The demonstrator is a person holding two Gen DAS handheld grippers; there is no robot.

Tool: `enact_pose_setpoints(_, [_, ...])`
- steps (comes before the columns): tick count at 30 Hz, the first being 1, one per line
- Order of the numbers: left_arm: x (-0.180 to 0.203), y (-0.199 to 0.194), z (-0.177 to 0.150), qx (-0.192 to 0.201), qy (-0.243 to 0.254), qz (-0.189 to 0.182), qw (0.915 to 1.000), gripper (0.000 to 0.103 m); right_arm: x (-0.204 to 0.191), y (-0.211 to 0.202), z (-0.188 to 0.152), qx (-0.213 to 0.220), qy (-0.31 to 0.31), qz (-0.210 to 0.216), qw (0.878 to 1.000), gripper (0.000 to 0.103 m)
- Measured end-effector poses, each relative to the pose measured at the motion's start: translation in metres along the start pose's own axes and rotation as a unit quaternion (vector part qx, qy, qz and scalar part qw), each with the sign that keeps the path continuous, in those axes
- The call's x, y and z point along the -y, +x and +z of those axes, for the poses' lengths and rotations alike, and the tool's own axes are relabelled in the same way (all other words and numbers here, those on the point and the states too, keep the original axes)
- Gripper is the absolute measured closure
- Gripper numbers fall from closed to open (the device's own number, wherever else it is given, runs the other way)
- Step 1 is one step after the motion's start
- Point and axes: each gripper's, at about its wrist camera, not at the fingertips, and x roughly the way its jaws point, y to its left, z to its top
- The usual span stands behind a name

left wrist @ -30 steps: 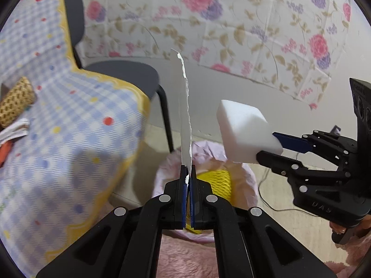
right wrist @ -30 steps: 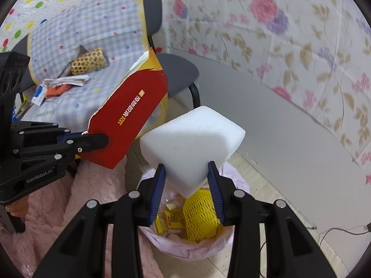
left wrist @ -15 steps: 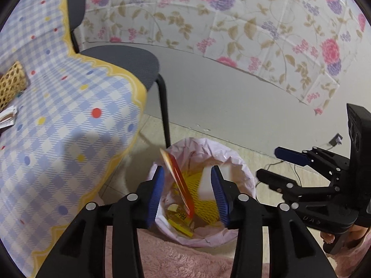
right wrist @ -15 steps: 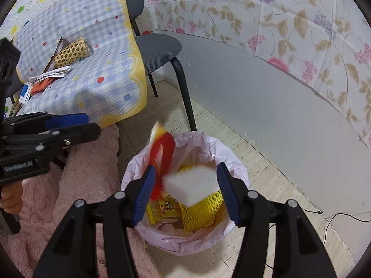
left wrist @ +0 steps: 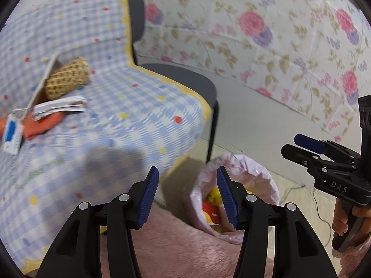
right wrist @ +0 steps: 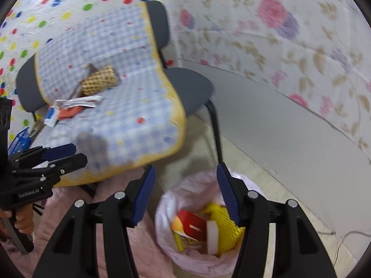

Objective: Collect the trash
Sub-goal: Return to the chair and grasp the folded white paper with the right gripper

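trash, remaining: a cluster on the checked tablecloth (left wrist: 139,106), well apart from the bin.
bin (right wrist: 176,261), pink-lined, on the floor beside the table corner; holds a red carton (right wrist: 193,225), white foam block (right wrist: 212,237) and yellow mesh sleeve (right wrist: 222,222).
woven tan roll (left wrist: 67,77), lying on its side, just beside a flat card.
crumpled white wrapper (left wrist: 59,108), touching an orange scrap (left wrist: 41,124).
blue-and-white packet (left wrist: 12,134), at the table edge.
left gripper (left wrist: 187,194): fingers spread wide, holding nothing.
right gripper (right wrist: 185,195): fingers spread wide, holding nothing, above the bin.
handling note: judged best to take the roll across its width with one gripper, and pinch the wrapper alone, clear of the scrap.
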Motion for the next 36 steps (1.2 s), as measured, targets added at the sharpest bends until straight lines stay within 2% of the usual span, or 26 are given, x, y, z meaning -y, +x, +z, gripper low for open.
enact_pose_setpoints(2, [-0.013, -0.009, 0.000, 0.010, -0.014, 0.011, 0.9998, 0.044, -0.015, 0.002, 0.009, 0.006, -0.013, 0.012, 1.000, 0.048])
enact_pose_setpoints(8, [-0.053, -0.031, -0.003, 0.034, -0.056, 0.049, 0.9966, 0.043, -0.059, 0.014, 0.031, 0.016, -0.057, 0.049, 0.997, 0.048])
enact_pose_setpoints(14, [-0.100, -0.049, -0.009, 0.047, -0.100, 0.107, 0.9881, 0.039, -0.107, 0.038, 0.048, 0.012, -0.107, 0.077, 0.991, 0.048])
enact_pose_setpoints(18, [-0.136, -0.062, -0.011, 0.057, -0.130, 0.155, 0.9776, 0.036, -0.137, 0.055, 0.057, 0.012, -0.133, 0.096, 0.986, 0.048])
enact_pose_setpoints(20, [-0.154, -0.068, -0.012, 0.063, -0.145, 0.185, 0.9699, 0.028, -0.151, 0.064, 0.063, 0.010, -0.142, 0.108, 0.984, 0.048])
enact_pose_setpoints(23, [-0.175, -0.076, -0.016, 0.065, -0.165, 0.215, 0.9603, 0.028, -0.166, 0.075, 0.070, 0.009, -0.149, 0.121, 0.981, 0.048])
enact_pose_setpoints(34, [-0.227, -0.087, -0.026, 0.055, -0.203, 0.272, 0.9391, 0.028, -0.235, 0.128, 0.097, 0.010, -0.206, 0.159, 0.965, 0.048])
enact_pose_setpoints(36, [-0.236, -0.085, -0.026, 0.055, -0.209, 0.276, 0.9365, 0.028, -0.246, 0.140, 0.101, 0.008, -0.221, 0.156, 0.963, 0.054])
